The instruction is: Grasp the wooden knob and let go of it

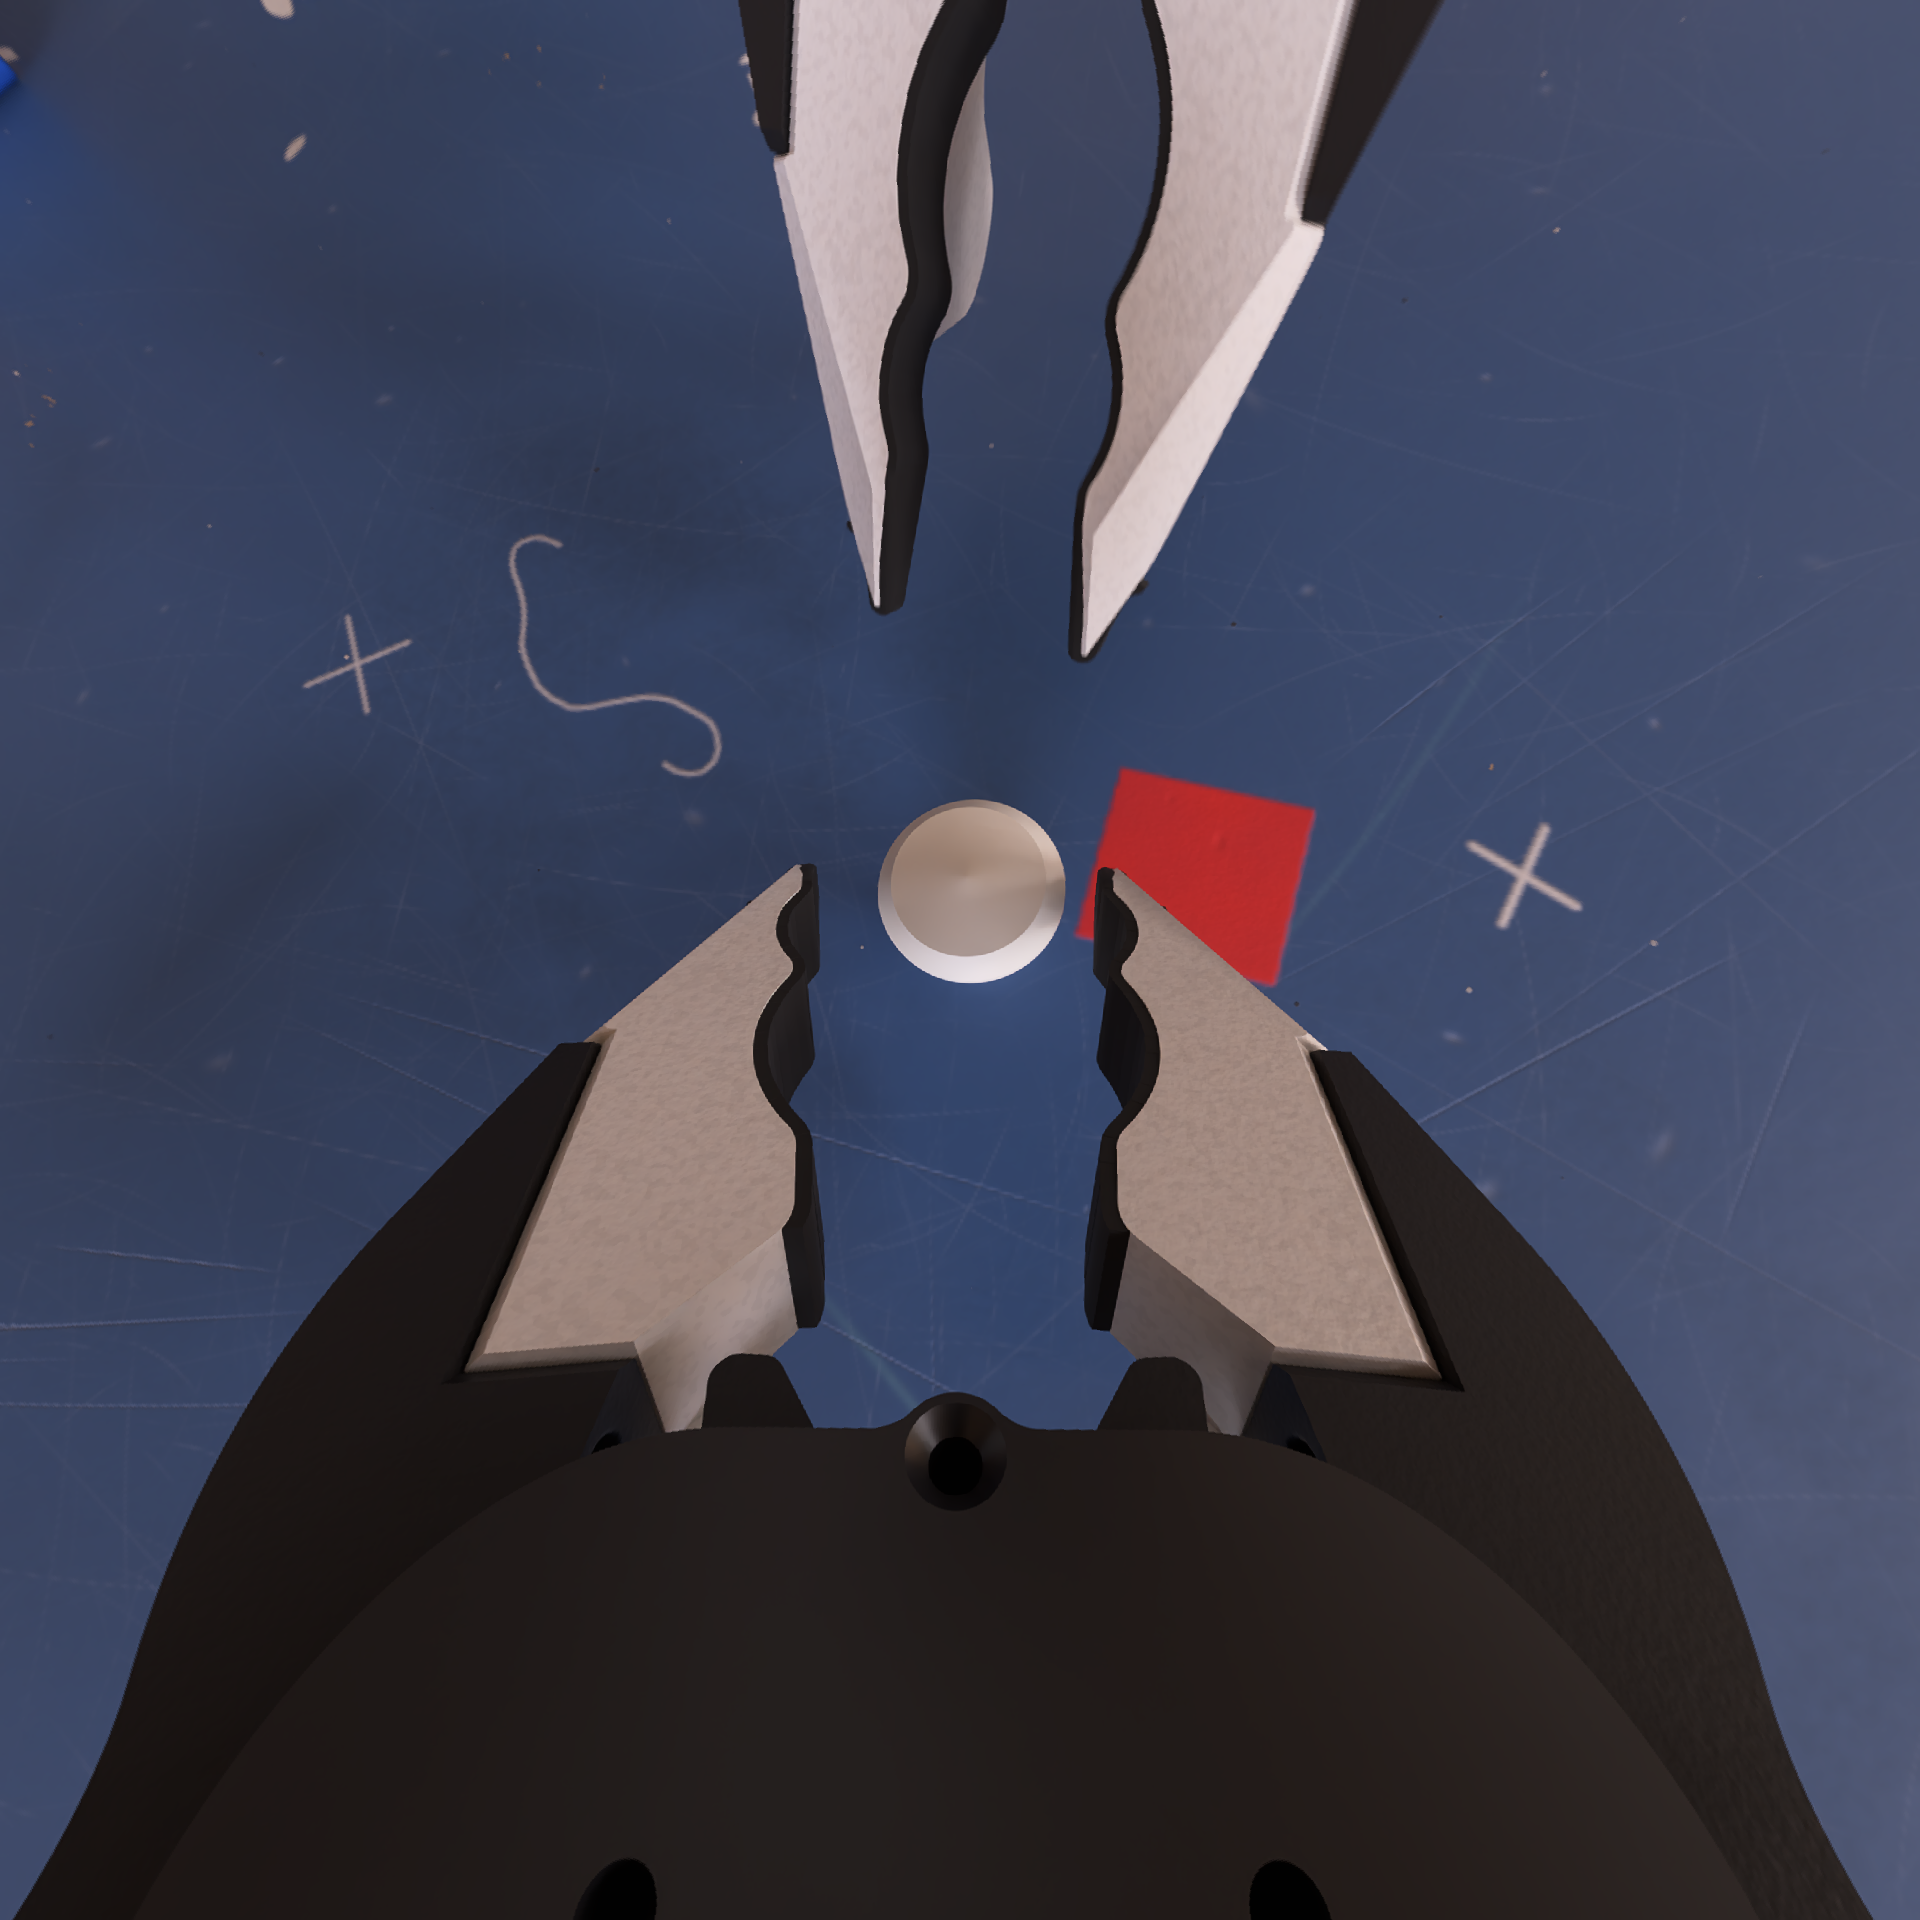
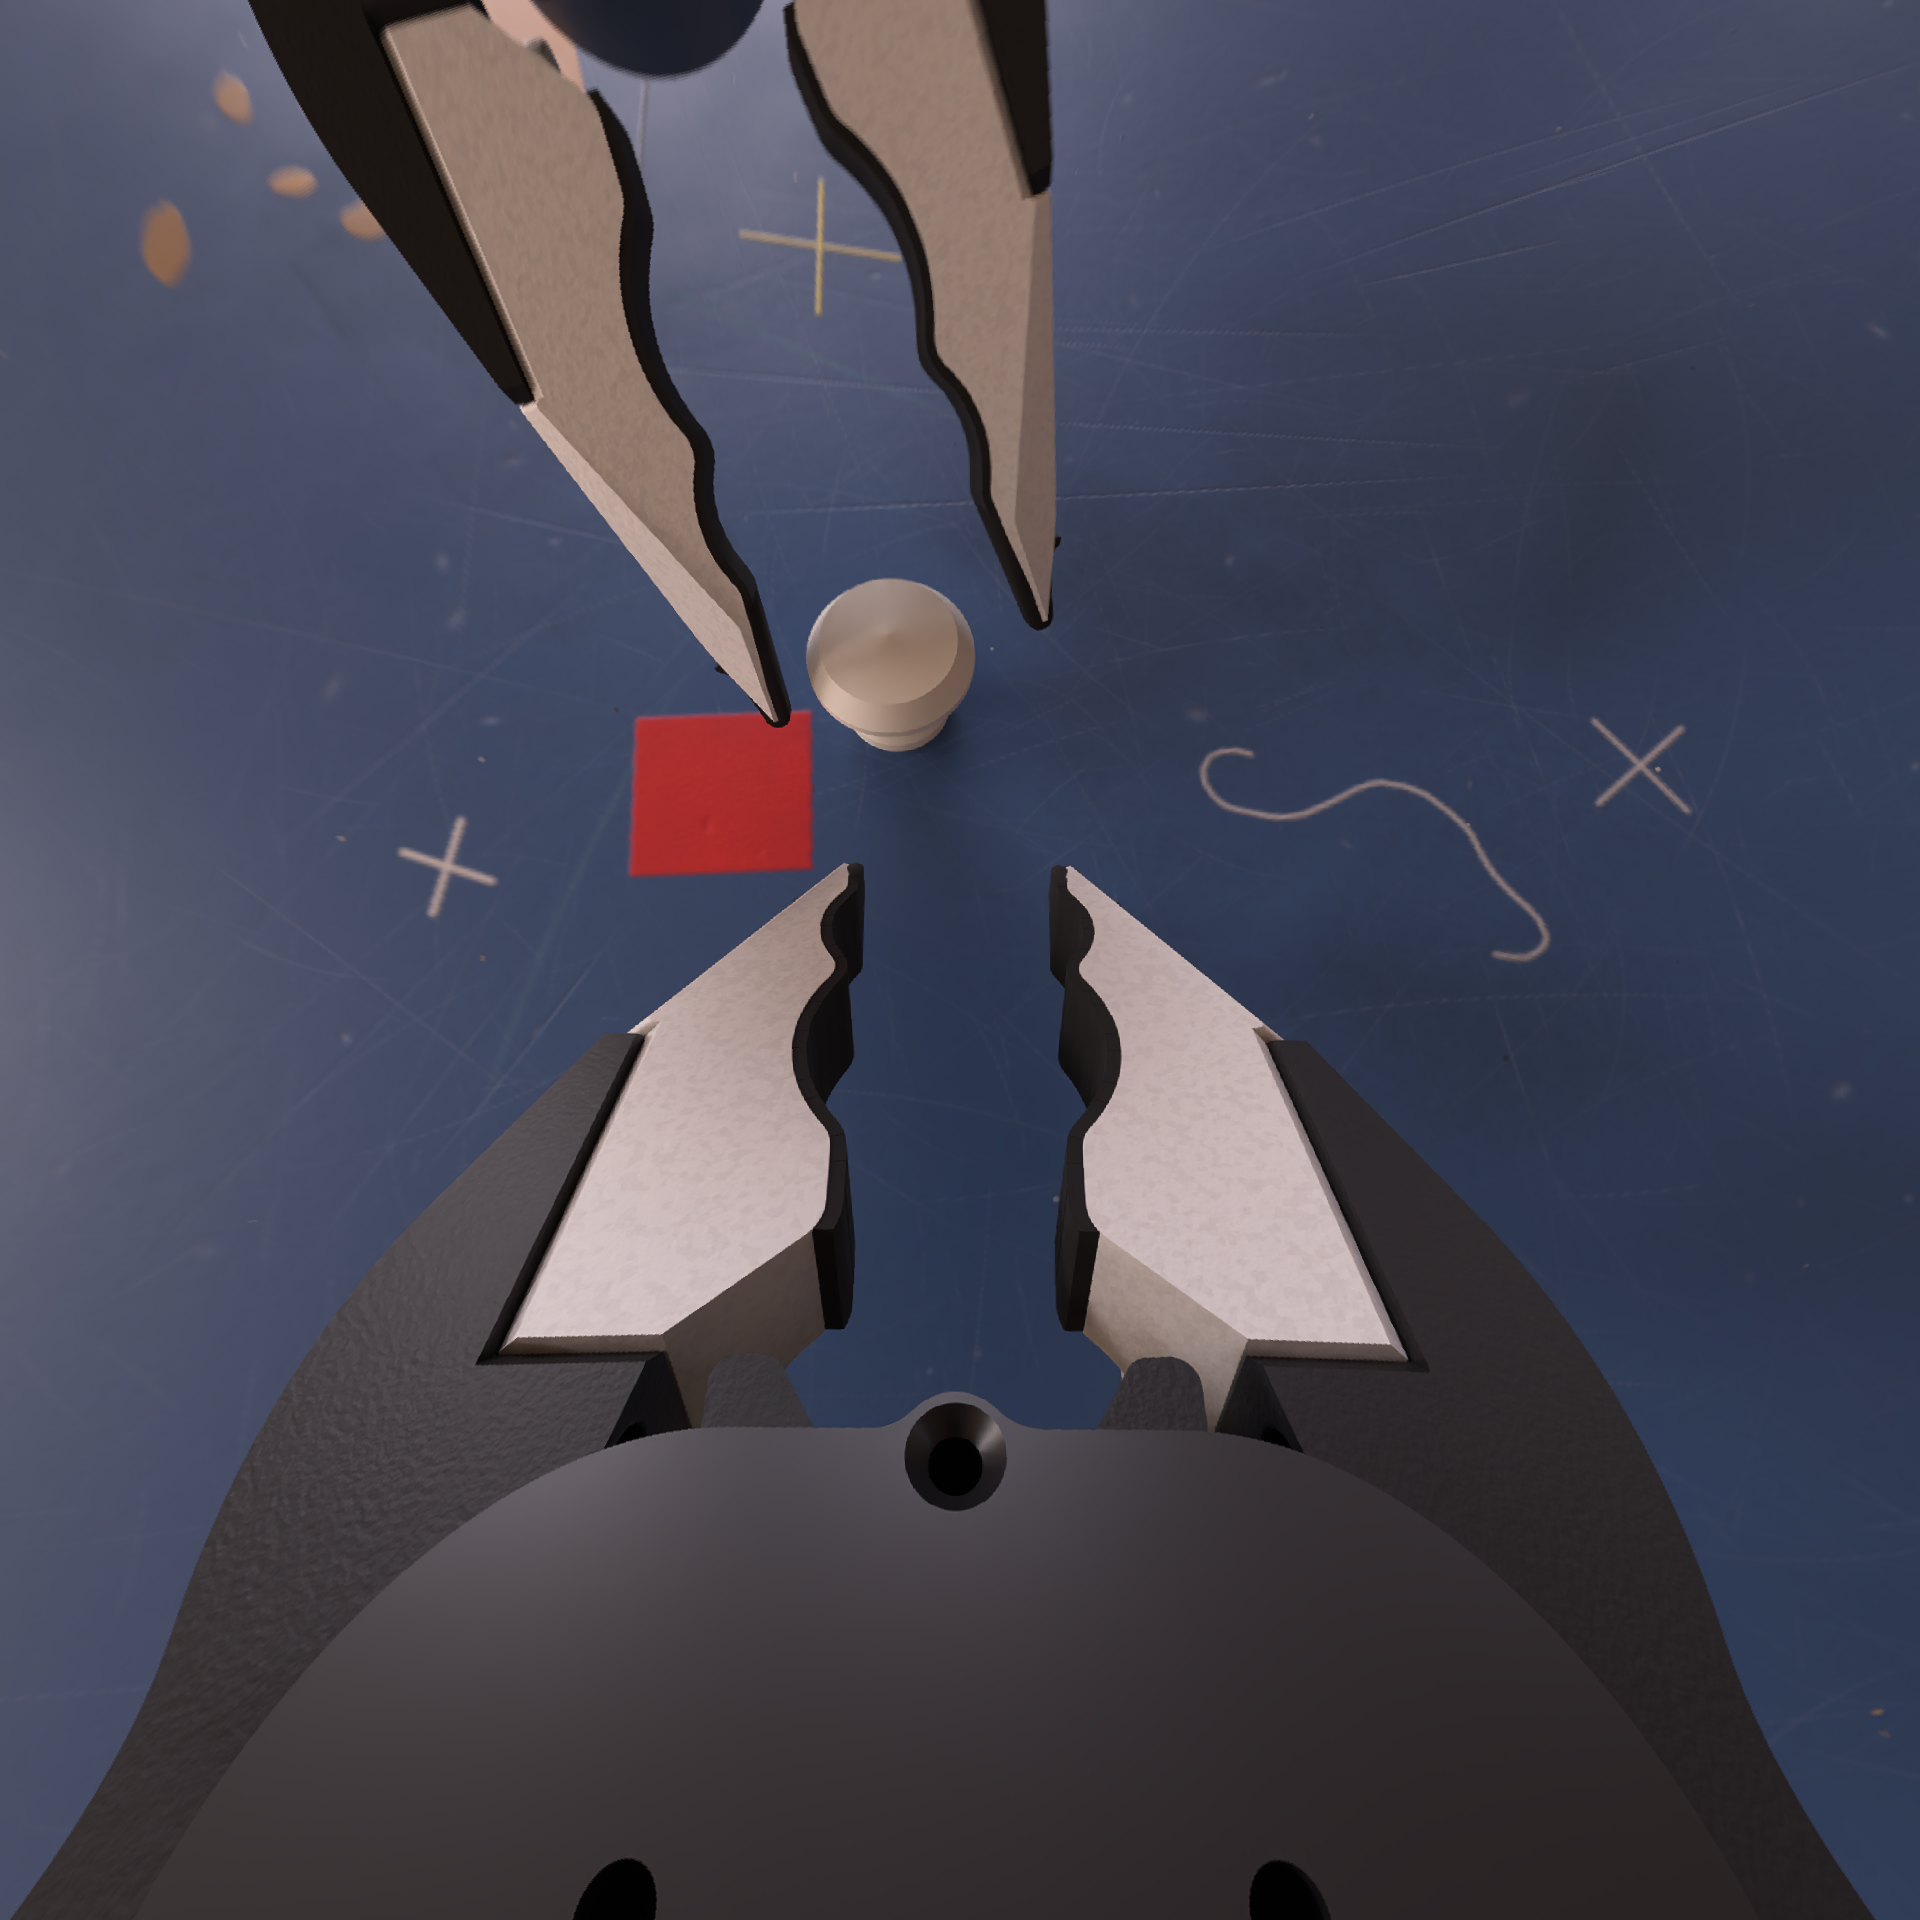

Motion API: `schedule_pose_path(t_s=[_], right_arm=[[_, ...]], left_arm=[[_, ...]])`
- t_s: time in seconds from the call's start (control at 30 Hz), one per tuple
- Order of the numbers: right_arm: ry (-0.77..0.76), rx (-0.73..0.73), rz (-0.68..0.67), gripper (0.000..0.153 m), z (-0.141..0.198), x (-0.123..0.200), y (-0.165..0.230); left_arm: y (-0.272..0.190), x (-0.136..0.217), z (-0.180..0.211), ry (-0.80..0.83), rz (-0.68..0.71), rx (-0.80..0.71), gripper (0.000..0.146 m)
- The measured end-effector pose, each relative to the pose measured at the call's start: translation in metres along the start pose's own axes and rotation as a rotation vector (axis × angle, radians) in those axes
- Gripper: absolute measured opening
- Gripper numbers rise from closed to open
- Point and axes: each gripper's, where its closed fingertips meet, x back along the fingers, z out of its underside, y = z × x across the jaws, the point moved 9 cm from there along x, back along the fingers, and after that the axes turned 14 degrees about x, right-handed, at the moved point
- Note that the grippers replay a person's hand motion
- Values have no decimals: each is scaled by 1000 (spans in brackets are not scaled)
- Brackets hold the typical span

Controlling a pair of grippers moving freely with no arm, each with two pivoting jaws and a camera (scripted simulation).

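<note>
Your left gripper (image 1: 956, 883) has its fingers spread wide, and nothing is between them. The knob (image 1: 971, 890) stands on the blue worktop (image 1: 312, 1091), just past the tips and lined up with the gap. It is not touching either finger. In the left wrist view you look straight down on its round, pale top.

Your right gripper (image 2: 954, 878) is also spread wide and holds nothing. It points at the knob from the other side, and its tips are farther from the knob than the left ones. In the right wrist view the knob (image 2: 890, 657) shows a round cap on a short stem, standing upright. There the left gripper (image 2: 906, 670) comes down around it, one tip on each side.

A flat red square (image 1: 1210, 868) lies on the worktop right beside the knob. One left finger tip sits over its corner. Pale cross marks (image 1: 1524, 876) and a curly line (image 1: 603, 665) are drawn on the worktop farther out. No edge or corner of the worktop shows in either view.
</note>
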Motion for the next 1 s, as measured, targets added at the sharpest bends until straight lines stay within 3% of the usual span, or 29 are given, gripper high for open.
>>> schedule_pose_path(t_s=[0.17, 0.27, 0.47, 1.0], right_arm=[[82, 88, 4, 40, -1, -12, 2], [85, 100, -1, 40, -2, -13, 0], [-44, 132, -68, 39, -6, -16, -1], [-4, 243, -136, 39, -4, -20, -4]], left_arm=[[2, -6, 2, 19, 7, 15, 51], [1, -6, 4, 13, 41, 12, 37], [-2, -8, 4, 3, 80, -17, 37], [-1, -8, 4, 1, 93, -21, 37]])
